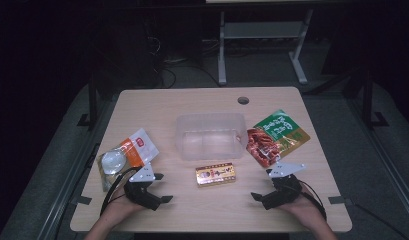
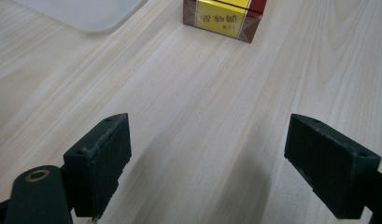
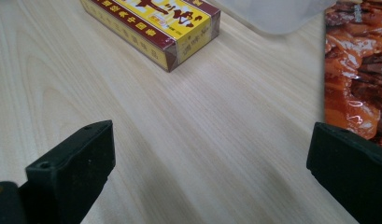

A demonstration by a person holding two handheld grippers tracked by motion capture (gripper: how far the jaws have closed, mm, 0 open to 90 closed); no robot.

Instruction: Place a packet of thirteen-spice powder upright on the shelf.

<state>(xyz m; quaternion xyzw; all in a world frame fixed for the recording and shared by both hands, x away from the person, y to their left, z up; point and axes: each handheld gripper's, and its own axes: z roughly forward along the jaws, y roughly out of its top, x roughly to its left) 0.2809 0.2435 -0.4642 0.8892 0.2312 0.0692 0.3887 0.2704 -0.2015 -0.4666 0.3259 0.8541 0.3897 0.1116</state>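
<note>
With both grippers' fingers (image 2: 100, 163) spread wide and empty, the yellow-and-red box (image 1: 215, 174) before the clear tub (image 1: 210, 136) is best approached squarely.

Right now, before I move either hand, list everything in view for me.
table: one, light wood, under everything.
clear tub: one, see-through, table centre, nothing visible inside.
yellow-and-red box: one, lying flat just in front of the tub.
orange-and-white pouch: one, left of the tub.
green-and-red pouch: one, right of the tub.
metal stand: one, pale, on the floor beyond the table.
left gripper: black fingers open, holding nothing.
right gripper: black fingers open, holding nothing.
</note>
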